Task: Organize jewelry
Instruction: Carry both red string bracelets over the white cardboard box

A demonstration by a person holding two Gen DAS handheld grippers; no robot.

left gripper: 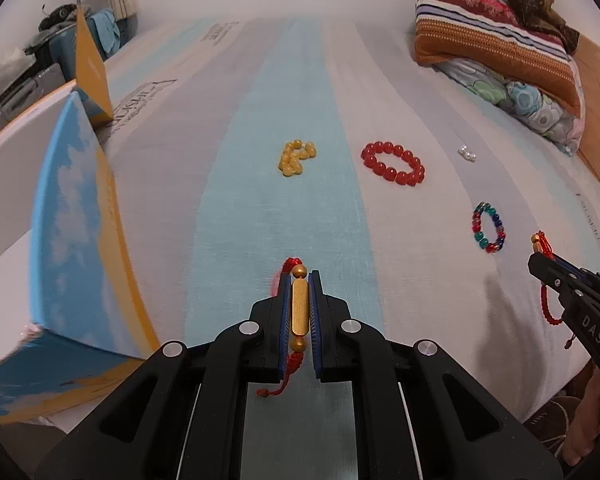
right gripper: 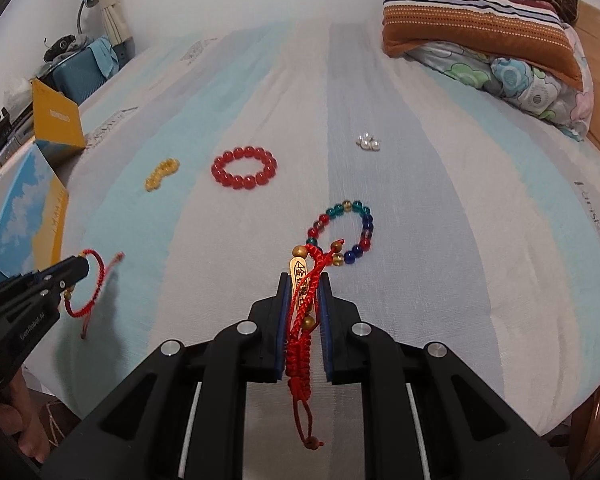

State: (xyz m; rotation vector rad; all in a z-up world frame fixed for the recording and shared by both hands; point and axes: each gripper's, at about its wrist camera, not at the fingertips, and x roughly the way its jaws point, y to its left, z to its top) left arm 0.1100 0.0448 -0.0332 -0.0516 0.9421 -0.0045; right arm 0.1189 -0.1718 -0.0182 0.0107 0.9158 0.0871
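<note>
Left wrist view: the left gripper [left gripper: 300, 308] is pressed together on a red cord bracelet [left gripper: 299, 308], its gold bar lying lengthwise between the blue pads. The bar is smooth and hard, so it could slide out along the pads, and the loose tail hanging below might snag. This gripper slants steeply down over the striped bedsheet [left gripper: 236, 184], clear of it. The open blue-and-yellow box [left gripper: 76, 240] stands just to its left; a careless swing could knock a flap. Ahead lie a yellow bead bracelet [left gripper: 296, 158], a red bead bracelet [left gripper: 394, 164], small pearls [left gripper: 467, 153] and a multicoloured bead bracelet [left gripper: 489, 227].

Right wrist view: the right gripper [right gripper: 305, 308] pinches a second red cord bracelet [right gripper: 304, 312], cord bunched beside its engraved gold bar. The grip seems to fall partly on soft cord, though the bunching hides exactly where, so the piece may shift or drop. It hangs just above the multicoloured bracelet, and the dangling knotted tail could drag it. This gripper also tilts steeply downward, above the sheet.
</note>
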